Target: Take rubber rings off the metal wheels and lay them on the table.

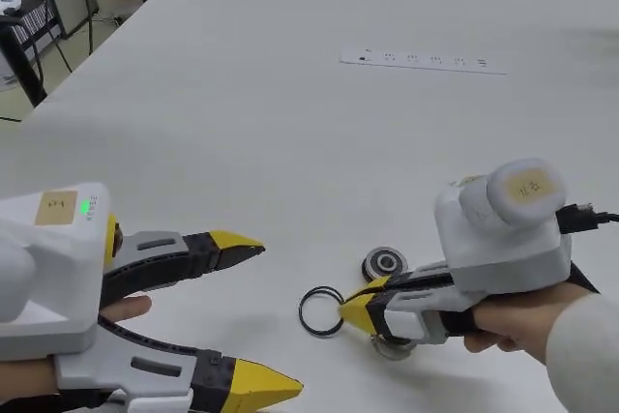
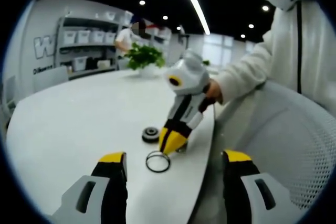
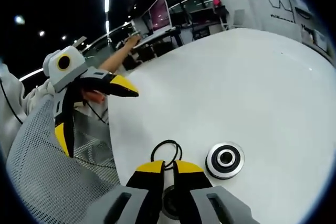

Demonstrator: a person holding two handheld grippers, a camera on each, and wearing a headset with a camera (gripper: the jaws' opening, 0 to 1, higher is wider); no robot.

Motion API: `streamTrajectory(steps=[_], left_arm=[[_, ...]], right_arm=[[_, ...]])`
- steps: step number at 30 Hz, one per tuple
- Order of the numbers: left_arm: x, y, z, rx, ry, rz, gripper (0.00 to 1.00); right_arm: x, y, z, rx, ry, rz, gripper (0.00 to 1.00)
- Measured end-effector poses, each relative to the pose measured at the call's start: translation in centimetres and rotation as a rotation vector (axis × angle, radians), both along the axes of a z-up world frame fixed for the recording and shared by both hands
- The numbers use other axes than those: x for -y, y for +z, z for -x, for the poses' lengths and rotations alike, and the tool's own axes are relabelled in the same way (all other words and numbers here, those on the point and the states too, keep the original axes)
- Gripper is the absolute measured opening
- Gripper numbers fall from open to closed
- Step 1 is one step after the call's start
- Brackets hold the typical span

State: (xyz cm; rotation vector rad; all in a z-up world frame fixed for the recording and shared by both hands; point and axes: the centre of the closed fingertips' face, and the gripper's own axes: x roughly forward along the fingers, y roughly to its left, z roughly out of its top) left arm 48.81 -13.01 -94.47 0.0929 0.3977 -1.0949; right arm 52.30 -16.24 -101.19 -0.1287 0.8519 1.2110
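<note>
A loose black rubber ring (image 1: 320,310) lies flat on the white table (image 1: 290,123). My right gripper (image 1: 350,311) comes in from the right, its yellow tips pinched on the ring's right edge. In the right gripper view the ring (image 3: 167,152) runs into the narrow slit between the tips of the right gripper (image 3: 169,169). A metal wheel (image 1: 385,263) with its black ring still on stands just behind. A bare metal wheel (image 1: 392,346) lies under the right gripper's body. My left gripper (image 1: 279,318) hovers at the lower left, open and holding nothing, pointing at the ring (image 2: 158,161).
A white strip with small dark markings (image 1: 421,60) lies far back on the table. The near table edge runs close below the ring. A white mesh chair (image 2: 294,145) sits beside that edge. Shelves and a green plant (image 2: 143,56) stand far off.
</note>
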Motion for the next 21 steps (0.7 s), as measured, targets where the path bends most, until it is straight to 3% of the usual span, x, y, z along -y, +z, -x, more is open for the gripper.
streamTrajectory(steps=[15,21], left_arm=[[-0.11,-0.18,0.04,-0.005,0.002,-0.009,0.75],[-0.27,-0.13,-0.06,0.001,0.008,-0.016,0.75]], right_arm=[[0.09,-0.22,0.44,0.077,0.083,0.059,0.12],[0.11,0.61,0.24,0.086,0.082,0.034,0.13]])
